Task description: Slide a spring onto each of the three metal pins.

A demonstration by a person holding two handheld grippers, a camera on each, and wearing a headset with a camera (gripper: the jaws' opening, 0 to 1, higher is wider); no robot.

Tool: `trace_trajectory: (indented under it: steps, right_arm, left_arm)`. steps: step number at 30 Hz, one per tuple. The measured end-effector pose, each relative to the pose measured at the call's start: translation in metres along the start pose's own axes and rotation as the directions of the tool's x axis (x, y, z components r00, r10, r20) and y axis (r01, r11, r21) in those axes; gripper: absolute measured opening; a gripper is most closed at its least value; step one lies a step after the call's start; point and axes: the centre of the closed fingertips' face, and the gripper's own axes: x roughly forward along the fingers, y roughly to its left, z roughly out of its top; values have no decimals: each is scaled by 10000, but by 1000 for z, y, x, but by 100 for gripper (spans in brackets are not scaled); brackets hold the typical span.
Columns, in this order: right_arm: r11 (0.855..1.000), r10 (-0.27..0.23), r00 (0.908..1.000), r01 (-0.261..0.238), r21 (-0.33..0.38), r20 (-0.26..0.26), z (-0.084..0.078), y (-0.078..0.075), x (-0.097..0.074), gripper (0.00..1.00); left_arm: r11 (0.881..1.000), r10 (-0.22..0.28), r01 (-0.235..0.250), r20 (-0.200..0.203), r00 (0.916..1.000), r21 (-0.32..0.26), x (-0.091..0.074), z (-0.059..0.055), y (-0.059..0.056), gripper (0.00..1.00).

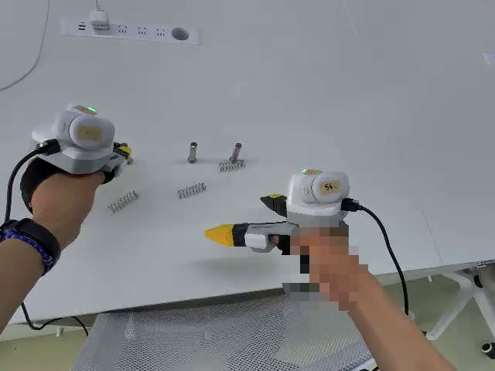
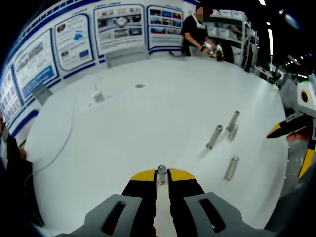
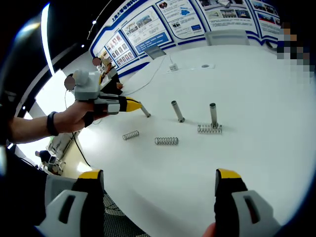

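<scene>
0/3 done by my read: all 3 springs (image 1: 191,190) loose on table (image 1: 325,100), 2 pins (image 1: 192,152) upright, bare. L tongs (image 2: 162,180) pinching 3rd pin (image 3: 146,113), R tongs (image 1: 246,219) spread wide, empty

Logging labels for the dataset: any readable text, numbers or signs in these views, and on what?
Nothing reads clearly.
right gripper screen: digits, too blurred.
left gripper screen: blurred.
wall posters: print too small.
power strip: no legible marking.
</scene>
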Motion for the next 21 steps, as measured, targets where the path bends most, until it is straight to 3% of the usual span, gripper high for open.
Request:
trace_trajectory:
  steps: [21]
  right_arm:
    - [10000,-15,10000,15,32,-16,-1,0,0,95]
  left_arm:
    - [9997,-88,86,-85,9999,-243,4,-5,0,11]
